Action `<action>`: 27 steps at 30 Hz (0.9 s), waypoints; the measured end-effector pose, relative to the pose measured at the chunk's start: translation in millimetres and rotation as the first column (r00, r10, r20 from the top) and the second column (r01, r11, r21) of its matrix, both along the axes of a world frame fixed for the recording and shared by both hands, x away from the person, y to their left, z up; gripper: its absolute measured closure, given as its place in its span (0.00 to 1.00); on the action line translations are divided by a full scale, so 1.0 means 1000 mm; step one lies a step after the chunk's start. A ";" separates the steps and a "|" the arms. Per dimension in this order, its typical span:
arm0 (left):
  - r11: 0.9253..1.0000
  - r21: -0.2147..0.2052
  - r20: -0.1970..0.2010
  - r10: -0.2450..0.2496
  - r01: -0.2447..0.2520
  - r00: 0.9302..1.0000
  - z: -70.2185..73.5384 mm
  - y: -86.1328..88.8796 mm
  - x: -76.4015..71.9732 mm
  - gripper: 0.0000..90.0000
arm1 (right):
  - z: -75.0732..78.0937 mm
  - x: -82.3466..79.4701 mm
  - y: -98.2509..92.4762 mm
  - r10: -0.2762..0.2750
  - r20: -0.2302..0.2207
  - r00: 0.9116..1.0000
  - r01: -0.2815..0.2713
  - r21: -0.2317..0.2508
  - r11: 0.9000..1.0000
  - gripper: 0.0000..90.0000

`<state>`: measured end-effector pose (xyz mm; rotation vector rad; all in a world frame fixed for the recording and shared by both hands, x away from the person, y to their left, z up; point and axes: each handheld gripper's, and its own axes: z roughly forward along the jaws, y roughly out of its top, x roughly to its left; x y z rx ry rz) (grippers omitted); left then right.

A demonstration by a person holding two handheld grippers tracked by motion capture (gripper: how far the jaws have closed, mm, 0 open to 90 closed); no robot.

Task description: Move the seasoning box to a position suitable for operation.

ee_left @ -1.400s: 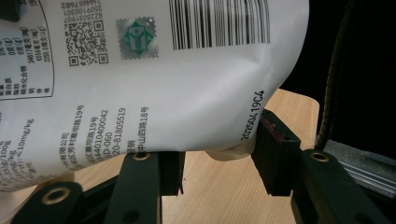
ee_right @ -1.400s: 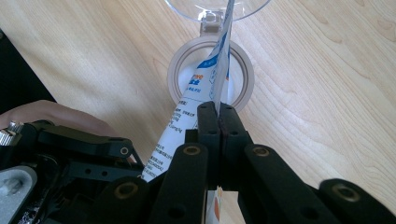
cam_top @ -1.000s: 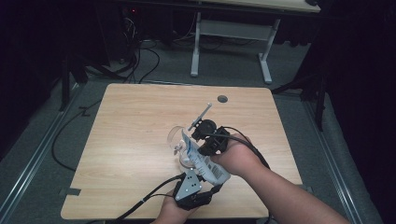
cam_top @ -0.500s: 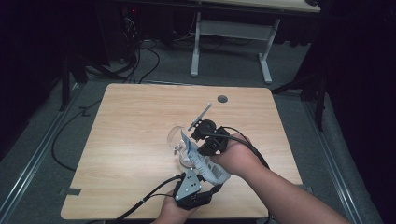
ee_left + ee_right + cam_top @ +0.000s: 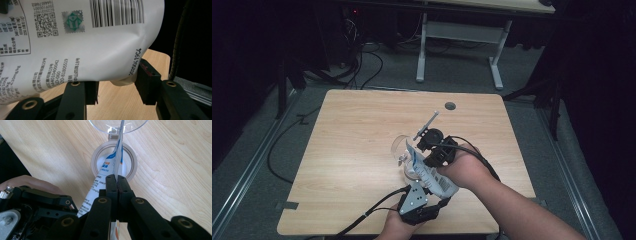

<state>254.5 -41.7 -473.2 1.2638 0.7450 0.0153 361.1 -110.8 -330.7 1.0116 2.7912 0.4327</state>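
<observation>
wooden table (image 5: 352, 150) – grey carpet (image 5: 257, 160), dark room

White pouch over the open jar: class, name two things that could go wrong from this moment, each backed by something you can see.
1. The right gripper pinches only the thin edge of the white pouch; that flat seam could slip out.
2. The pouch tip sits over the jar, whose clear hinged lid stands close by; a tug might tip the jar or spill contents onto the table.
3. The left gripper holds the pouch's bulging body; squeezing harder may force contents out suddenly.
</observation>
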 end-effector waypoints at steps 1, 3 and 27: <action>1.000 -0.003 0.001 0.000 0.000 1.000 0.000 0.000 0.000 0.64 | 0.000 0.000 0.000 0.000 0.000 1.000 0.000 0.002 1.000 1.00; 1.000 -0.006 0.001 0.000 0.000 1.000 0.000 0.000 0.000 0.64 | 0.001 0.000 0.000 0.001 0.001 1.000 -0.001 -0.002 1.000 1.00; 1.000 -0.014 0.001 0.001 -0.001 1.000 0.002 0.001 0.001 0.64 | 0.002 0.001 0.002 0.005 0.004 1.000 -0.005 -0.002 1.000 1.00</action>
